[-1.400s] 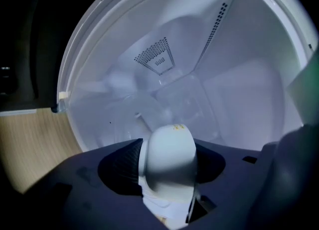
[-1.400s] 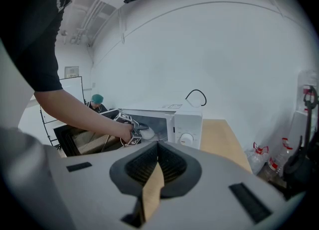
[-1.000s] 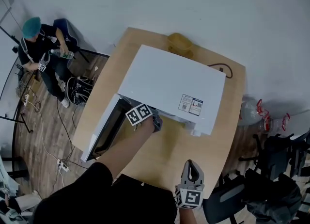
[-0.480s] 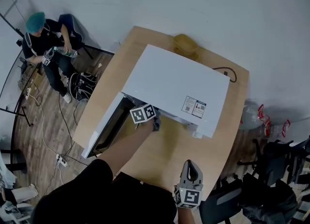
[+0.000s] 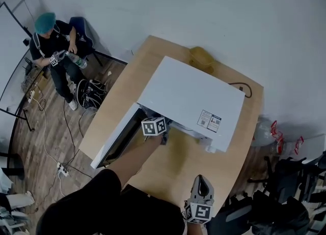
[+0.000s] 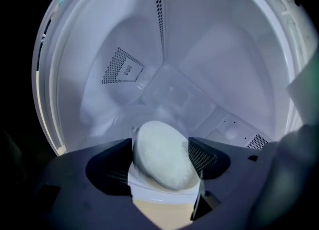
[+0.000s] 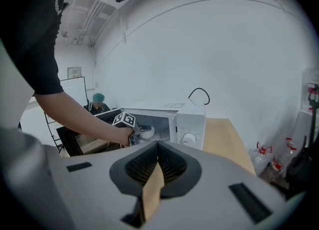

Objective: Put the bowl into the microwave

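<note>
Well, bowl (image 7: 145,133) parked inside open microwave (image 5: 191,99) on wooden tabletop (image 5: 178,163), between opening jaws of left gripper (image 6: 161,152). Right gripper (image 7: 158,149) clenched shut, empty, by the near edge. Wood floor (image 5: 46,142), white wall (image 5: 204,10), seated person (image 5: 53,46).

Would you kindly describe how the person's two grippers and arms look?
Both are grey moulded bodies, each with a white cube of black square markers. The left gripper, its claw opening with the bowl between, has dark mesh-textured pads; the right gripper has the same. The person wears a black short-sleeved top.
</note>
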Demonstrator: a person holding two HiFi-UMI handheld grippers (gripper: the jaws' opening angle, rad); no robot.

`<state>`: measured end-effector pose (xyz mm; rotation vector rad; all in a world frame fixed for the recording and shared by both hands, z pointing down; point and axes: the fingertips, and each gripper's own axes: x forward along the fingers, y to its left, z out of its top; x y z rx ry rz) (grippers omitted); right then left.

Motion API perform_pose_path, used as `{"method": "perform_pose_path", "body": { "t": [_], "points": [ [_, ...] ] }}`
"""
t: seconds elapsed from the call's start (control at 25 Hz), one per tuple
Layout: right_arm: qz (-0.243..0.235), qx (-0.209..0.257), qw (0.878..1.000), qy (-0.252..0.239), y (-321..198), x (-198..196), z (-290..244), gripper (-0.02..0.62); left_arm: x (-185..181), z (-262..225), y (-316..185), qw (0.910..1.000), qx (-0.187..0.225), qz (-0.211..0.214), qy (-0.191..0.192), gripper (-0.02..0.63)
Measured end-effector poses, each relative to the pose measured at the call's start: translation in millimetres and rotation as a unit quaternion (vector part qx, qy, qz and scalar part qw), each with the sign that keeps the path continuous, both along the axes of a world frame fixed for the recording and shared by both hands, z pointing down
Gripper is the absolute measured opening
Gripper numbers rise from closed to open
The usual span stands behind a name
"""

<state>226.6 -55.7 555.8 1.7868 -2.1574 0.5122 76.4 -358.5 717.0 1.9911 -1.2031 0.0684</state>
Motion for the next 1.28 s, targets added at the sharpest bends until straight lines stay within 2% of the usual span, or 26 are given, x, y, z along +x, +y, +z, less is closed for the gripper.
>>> {"method": "perform_pose_path", "body": {
  "t": [0.12,0.24,0.36,0.48,0.52,0.6,0.76,0.88,1.08,1.28],
  "points": [
    [0.005,-0.003,1.0,0.004,8,-5,1,0.06,-1,3,2,0.999,0.0,0.016,-0.041,0.325],
    [0.006,-0.003,1.0,0.009,15,-11,-2,0.06,2,3,3,0.9988,-0.007,0.02,-0.045,0.327],
    [0.013,0.0,1.0,0.016,22,-15,-8,0.06,-4,-4,4,0.9993,0.002,0.004,-0.038,0.328],
    [0.028,0.003,0.999,0.016,29,-14,-13,0.06,-10,-17,8,0.9997,0.013,-0.017,0.01,0.328],
    [0.036,0.006,0.999,0.009,31,-13,-16,0.06,-12,-23,10,0.9994,0.017,-0.018,0.023,0.328],
    [0.054,0.016,0.998,-0.011,33,-9,-23,0.06,-14,-31,18,0.9993,0.028,-0.003,0.023,0.328],
    [0.075,0.032,0.997,-0.003,34,-4,-36,0.06,-15,-36,39,0.9983,0.044,0.037,-0.008,0.328],
    [0.074,0.042,0.996,0.01,33,-8,-41,0.06,-15,-37,50,0.9965,0.052,0.057,-0.031,0.328],
    [0.071,0.044,0.996,0.013,37,-28,-44,0.06,-7,-34,59,0.9883,0.07,0.114,-0.074,0.328],
    [0.063,0.04,0.997,0.017,46,-45,-40,0.06,-7,-21,54,0.9821,0.076,0.134,-0.108,0.328]
  ]
}}
